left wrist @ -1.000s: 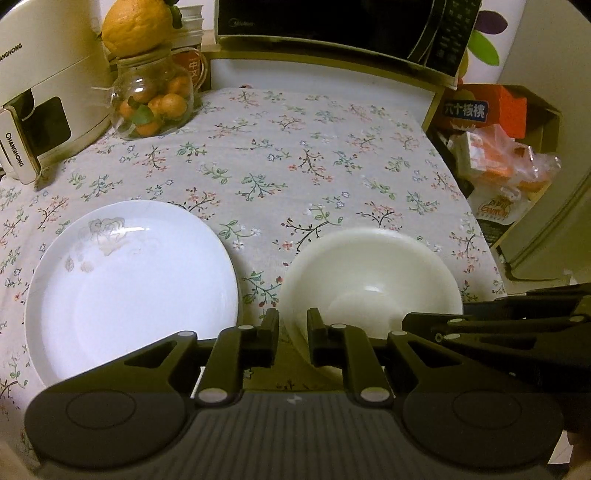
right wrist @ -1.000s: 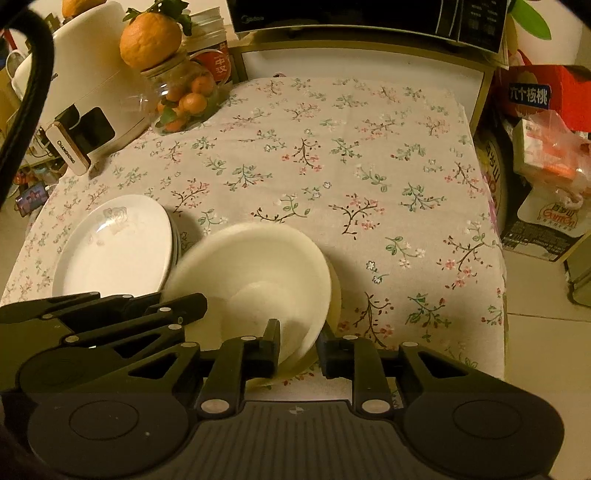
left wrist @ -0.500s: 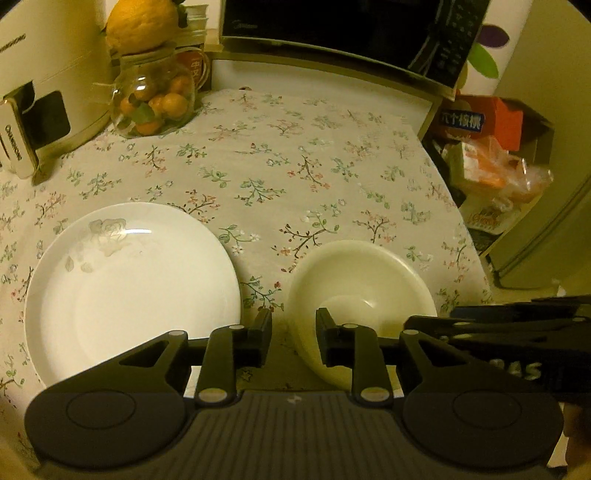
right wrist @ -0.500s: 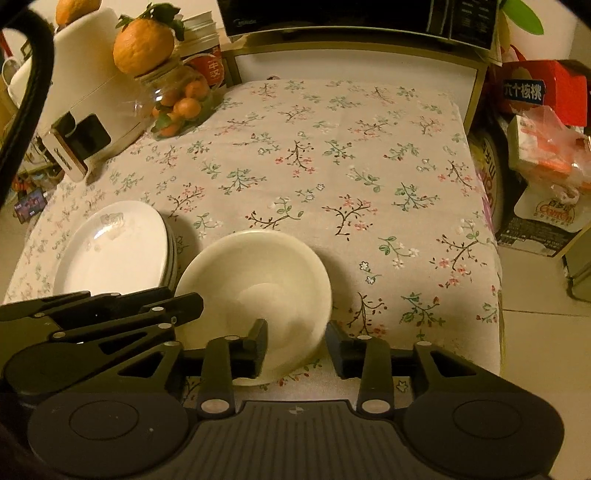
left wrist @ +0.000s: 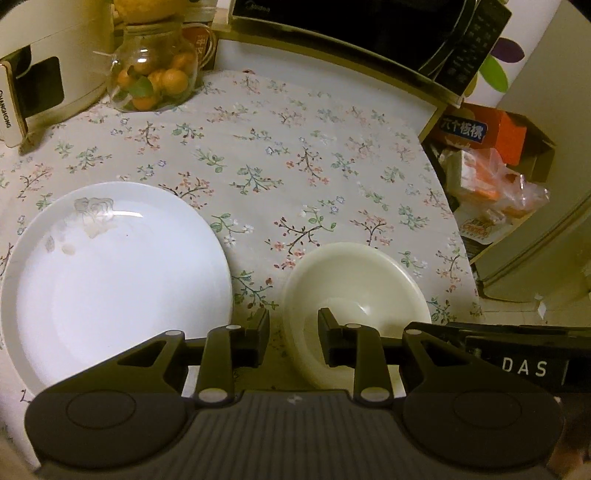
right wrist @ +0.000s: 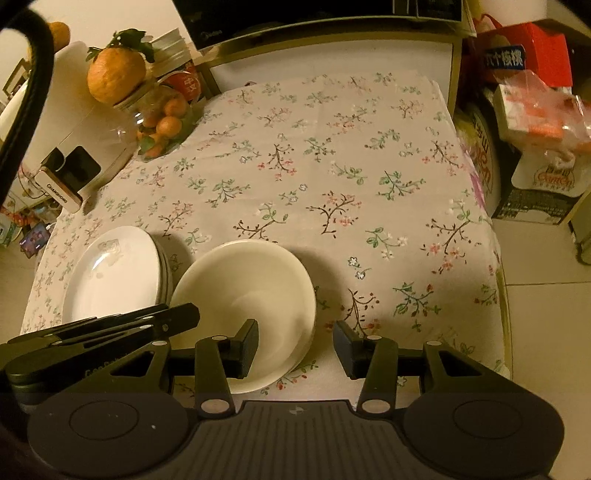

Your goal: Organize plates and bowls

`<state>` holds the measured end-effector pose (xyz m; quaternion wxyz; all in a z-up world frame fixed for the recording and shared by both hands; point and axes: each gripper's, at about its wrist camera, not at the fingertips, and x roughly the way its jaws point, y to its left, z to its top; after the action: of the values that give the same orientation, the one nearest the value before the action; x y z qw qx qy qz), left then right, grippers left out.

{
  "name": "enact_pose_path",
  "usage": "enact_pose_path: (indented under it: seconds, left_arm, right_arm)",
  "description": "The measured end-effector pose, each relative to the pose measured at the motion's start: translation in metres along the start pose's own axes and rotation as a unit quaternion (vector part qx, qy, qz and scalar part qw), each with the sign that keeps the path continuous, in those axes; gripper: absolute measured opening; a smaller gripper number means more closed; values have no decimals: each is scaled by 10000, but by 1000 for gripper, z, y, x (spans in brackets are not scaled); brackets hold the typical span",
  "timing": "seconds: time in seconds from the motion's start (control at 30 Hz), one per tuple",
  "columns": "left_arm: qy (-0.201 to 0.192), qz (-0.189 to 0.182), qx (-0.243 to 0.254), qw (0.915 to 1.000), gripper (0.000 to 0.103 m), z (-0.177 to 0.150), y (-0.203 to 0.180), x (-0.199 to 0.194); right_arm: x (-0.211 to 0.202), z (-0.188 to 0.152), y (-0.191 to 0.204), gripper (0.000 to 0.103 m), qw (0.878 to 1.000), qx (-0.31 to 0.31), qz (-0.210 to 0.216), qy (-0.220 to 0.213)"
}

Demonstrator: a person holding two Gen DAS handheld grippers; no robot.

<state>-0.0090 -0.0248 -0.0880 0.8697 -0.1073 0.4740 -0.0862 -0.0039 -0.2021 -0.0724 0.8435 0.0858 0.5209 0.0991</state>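
Note:
A white bowl (left wrist: 354, 291) (right wrist: 251, 288) sits on the floral tablecloth, and it looks nested in a second bowl. Left of it lies a stack of white plates (left wrist: 110, 277) (right wrist: 110, 280) with a faint flower print on the top one. My left gripper (left wrist: 293, 339) is open and straddles the bowl's left rim without touching it. My right gripper (right wrist: 297, 347) straddles the near right rim with its jaws opening and the pads off the rim. Each wrist view shows the other gripper's fingers (left wrist: 480, 332) (right wrist: 166, 317) beside the bowl.
A glass jar of small oranges (left wrist: 155, 77), a white appliance (left wrist: 44, 74) and a microwave (left wrist: 369, 29) line the back of the table. Boxes and bags (left wrist: 487, 158) crowd the floor past the right table edge. A black cable (right wrist: 33, 74) hangs at upper left.
Both grippers have let go of the bowl's rim and spread their jaws. The bowl, held tilted before, now lies flat. The plates have not moved.

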Motion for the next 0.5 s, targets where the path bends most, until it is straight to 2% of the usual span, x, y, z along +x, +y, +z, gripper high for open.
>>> enact_pose_path:
  seconds: [0.3,0.5]
  left_arm:
    - [135,33,94,9999,23,-1,0,17]
    - [212,9,119,9997,13,-3,2,25]
  right_arm:
    - [17,-3,-4,42,9997,156,70,176]
    - [31,-5,-5,27,9989,253,139,361]
